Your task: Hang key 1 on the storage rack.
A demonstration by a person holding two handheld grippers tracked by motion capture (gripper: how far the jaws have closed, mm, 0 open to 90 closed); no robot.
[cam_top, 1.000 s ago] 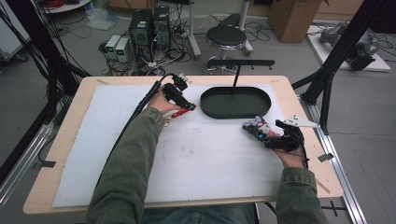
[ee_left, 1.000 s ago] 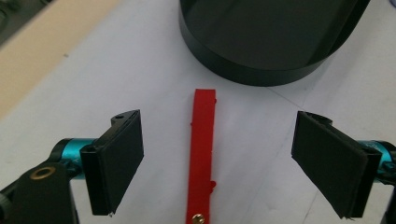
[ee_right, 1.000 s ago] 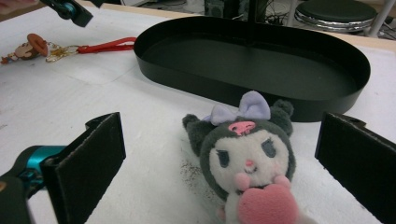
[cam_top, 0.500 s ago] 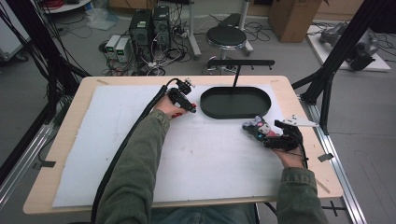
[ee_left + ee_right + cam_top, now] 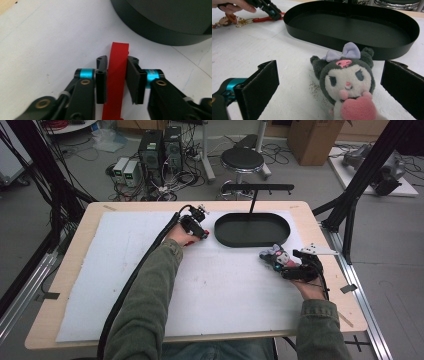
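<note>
1. Red strap [image 5: 116, 80]: a flat, narrow band of plain red cloth, lying on the white mat [image 5: 115, 270] just beside the near wall of the black oval tray [image 5: 252, 229]. In the right gripper view it runs away from the tray toward a small charm [image 5: 224, 21] near the person's fingers; what the charm is cannot be told.

2. Left gripper [image 5: 116, 75]: its jaws have just been closing and now pinch the red strap from both sides. The strap runs lengthwise between the two black pads [image 5: 101, 85], and its end sticks out past the tips, pointing at the tray wall. In the high view this gripper sits at the tray's left end, held low over the mat.

3. Plush toy [image 5: 347, 82]: a small soft figure with a dark grey hood, white face, lilac bow and a pink skull mark on the forehead, holding a pink heart at its front. It lies on the white mat just in front of the tray's near wall, face toward the right gripper's camera.

4. Right gripper [image 5: 332, 87]: jaws stand wide apart, one pad on each side of the plush toy, neither touching it. In the high view it rests near the table's right edge, with the toy just ahead of its tips.

5. Black oval tray: shallow, matte, with a thin upright post rising from its far side.
</note>
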